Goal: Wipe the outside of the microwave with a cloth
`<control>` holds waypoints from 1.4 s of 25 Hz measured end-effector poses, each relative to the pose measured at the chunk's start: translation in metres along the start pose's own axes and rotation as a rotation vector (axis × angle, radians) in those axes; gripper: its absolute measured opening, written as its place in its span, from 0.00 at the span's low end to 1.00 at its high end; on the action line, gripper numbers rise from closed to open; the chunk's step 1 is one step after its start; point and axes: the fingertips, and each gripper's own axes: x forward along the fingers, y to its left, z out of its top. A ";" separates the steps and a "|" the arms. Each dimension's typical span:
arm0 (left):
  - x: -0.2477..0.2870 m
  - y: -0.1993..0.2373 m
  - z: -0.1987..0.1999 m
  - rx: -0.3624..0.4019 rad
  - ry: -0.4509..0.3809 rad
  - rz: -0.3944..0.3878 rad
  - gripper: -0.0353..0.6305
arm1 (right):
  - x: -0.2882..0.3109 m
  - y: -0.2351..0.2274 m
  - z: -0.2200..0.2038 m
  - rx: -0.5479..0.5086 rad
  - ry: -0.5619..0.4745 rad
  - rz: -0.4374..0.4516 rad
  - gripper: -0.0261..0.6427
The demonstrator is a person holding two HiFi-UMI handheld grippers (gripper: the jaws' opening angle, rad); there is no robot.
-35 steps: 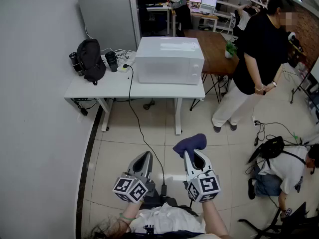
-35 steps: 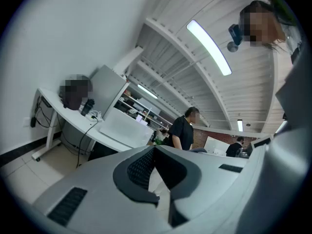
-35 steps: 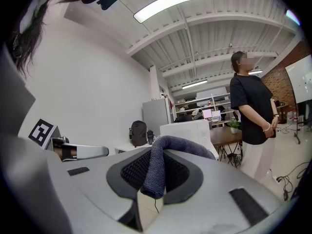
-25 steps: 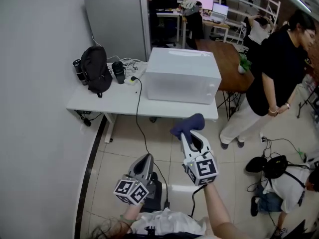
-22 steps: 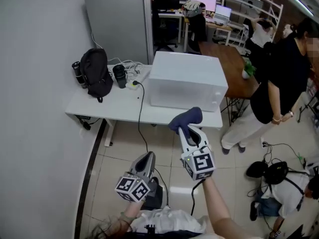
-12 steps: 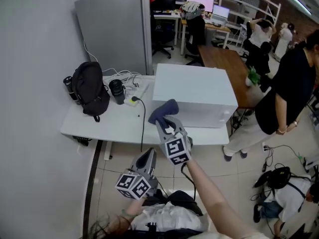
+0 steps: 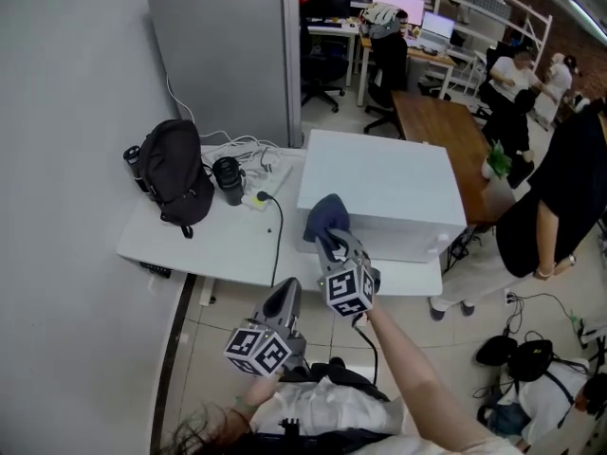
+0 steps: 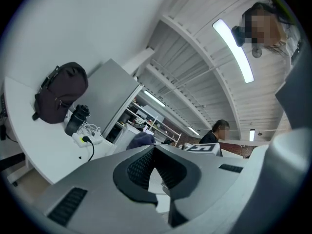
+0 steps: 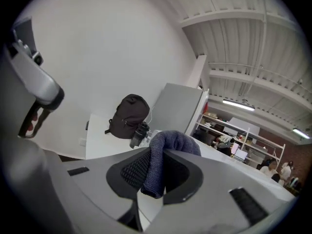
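Gear: left tongs and right tongs, pale grey tapered shells, black ribbed pads inside. Each carries a cube of black-and-white square markers. Black cable runs from right tongs toward white top. Dark hair beside that top.

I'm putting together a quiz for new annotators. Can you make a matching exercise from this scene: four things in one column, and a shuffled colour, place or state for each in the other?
Things:
1. cloth
2. backpack
3. microwave
4. left gripper

Descriptions:
A. white, toward the right end of the table in the head view
B. jaws together, nothing between them
C. black, toward the table's left end
D. dark blue, clamped in the right gripper

Pairs: 1-D, 2-C, 3-A, 4-B
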 end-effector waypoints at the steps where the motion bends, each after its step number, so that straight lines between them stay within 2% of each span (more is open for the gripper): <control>1: 0.006 -0.002 0.000 -0.001 -0.003 -0.001 0.04 | -0.010 -0.013 -0.008 0.016 0.000 -0.017 0.15; 5: 0.030 -0.018 -0.011 -0.019 0.008 -0.024 0.04 | -0.058 -0.070 -0.050 0.048 0.037 -0.099 0.15; 8: 0.044 -0.030 -0.021 -0.016 0.033 -0.049 0.04 | -0.104 -0.122 -0.085 0.066 0.117 -0.207 0.15; 12: 0.057 -0.044 -0.032 -0.009 0.053 -0.072 0.04 | -0.164 -0.187 -0.139 0.142 0.209 -0.353 0.15; 15: 0.059 -0.044 -0.037 0.005 0.069 -0.072 0.04 | -0.187 -0.209 -0.158 0.187 0.219 -0.382 0.15; 19: 0.065 -0.041 -0.032 0.031 0.052 -0.062 0.04 | -0.181 -0.185 -0.138 0.275 0.107 -0.336 0.15; 21: 0.063 -0.038 -0.025 0.041 0.026 -0.045 0.04 | -0.161 -0.149 -0.116 0.351 0.041 -0.287 0.15; 23: 0.056 -0.033 -0.021 0.041 0.011 -0.026 0.04 | -0.129 -0.102 -0.091 0.379 0.000 -0.198 0.15; 26: 0.039 -0.023 -0.023 0.031 0.018 0.006 0.04 | -0.072 -0.032 -0.052 0.318 -0.027 -0.027 0.15; 30: 0.018 -0.001 -0.018 0.013 0.010 0.073 0.04 | -0.004 0.049 -0.026 0.150 -0.038 0.178 0.15; 32: 0.011 0.007 -0.011 0.014 -0.006 0.098 0.04 | 0.024 0.071 -0.025 0.097 -0.013 0.226 0.15; 35: 0.004 0.012 -0.004 0.017 -0.019 0.116 0.04 | 0.049 0.072 -0.036 0.085 0.054 0.206 0.15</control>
